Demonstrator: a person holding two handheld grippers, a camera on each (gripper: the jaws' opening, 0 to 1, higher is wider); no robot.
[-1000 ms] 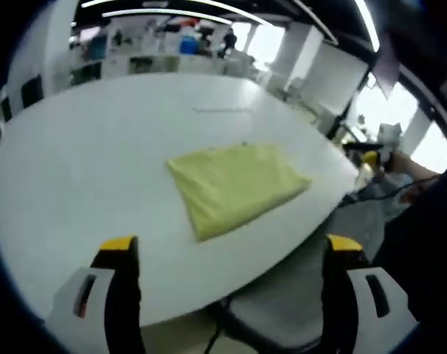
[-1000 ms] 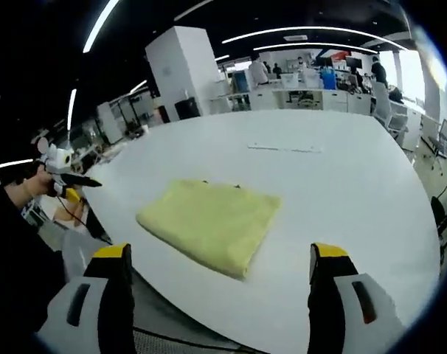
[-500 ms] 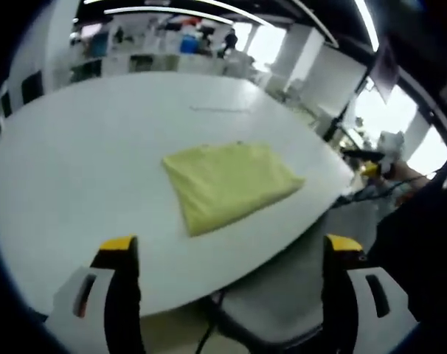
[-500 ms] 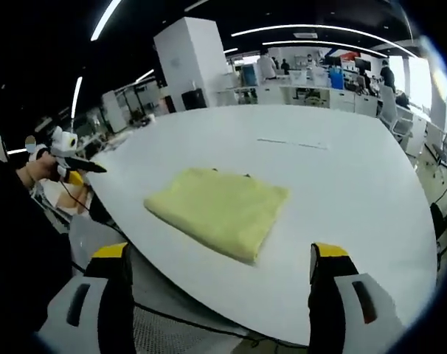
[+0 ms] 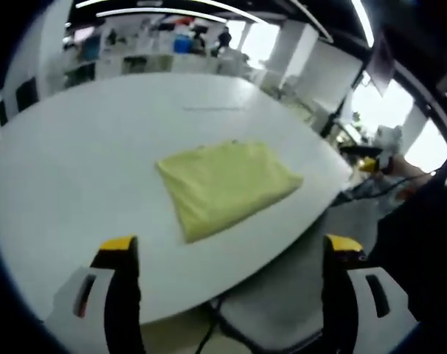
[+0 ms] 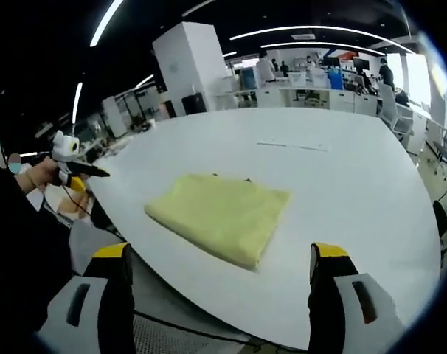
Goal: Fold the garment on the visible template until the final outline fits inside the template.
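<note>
both grippers [image 5: 227,284] [image 6: 217,291] held back off table [image 6: 356,177], jaws wide apart, empty. folded yellow garment [image 5: 227,184] lay flat, well ahead of both.

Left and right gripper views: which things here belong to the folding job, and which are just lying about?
Part of the job:
- folded yellow garment, lying flat on the white table
- left hand-held gripper, open, back from the table edge
- right hand-held gripper, open, also clear of the cloth

Just lying about:
- thin strip farther along the table
- desks and people in the background

Soft matt yellow cloth garment [image 5: 225,185], smooth white table [image 5: 76,162]
</note>
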